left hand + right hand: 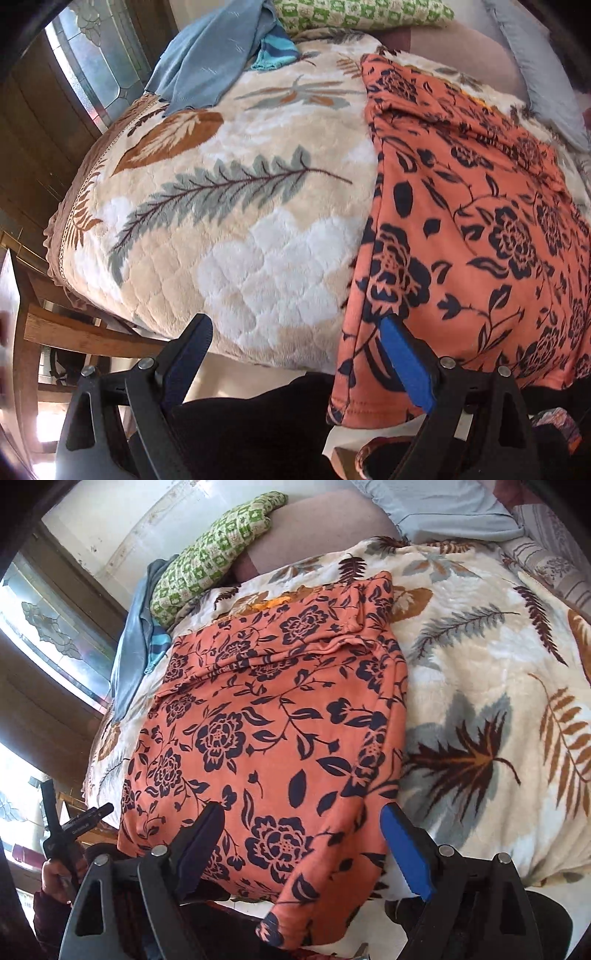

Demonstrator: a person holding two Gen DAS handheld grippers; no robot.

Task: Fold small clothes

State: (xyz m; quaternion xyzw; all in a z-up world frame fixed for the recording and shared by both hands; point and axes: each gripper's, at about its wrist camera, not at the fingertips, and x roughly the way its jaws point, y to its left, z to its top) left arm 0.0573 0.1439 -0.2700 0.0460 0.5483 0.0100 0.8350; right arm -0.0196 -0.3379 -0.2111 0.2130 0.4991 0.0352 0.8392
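Note:
An orange garment with a dark floral print (465, 236) lies spread on the leaf-patterned blanket (236, 206); its near hem hangs over the bed's front edge. It also fills the middle of the right wrist view (266, 716). My left gripper (295, 332) is open and empty, its jaws astride the garment's near left corner without holding it. My right gripper (301, 819) is open and empty, its jaws wide apart over the garment's near right corner. The left gripper also shows at the lower left of the right wrist view (70, 830).
A blue-grey cloth (207, 62) and a turquoise striped piece (275, 51) lie at the far left of the bed. A green patterned pillow (210, 554) and a pale blue pillow (443, 509) sit at the back. A wooden chair (74, 332) stands left of the bed.

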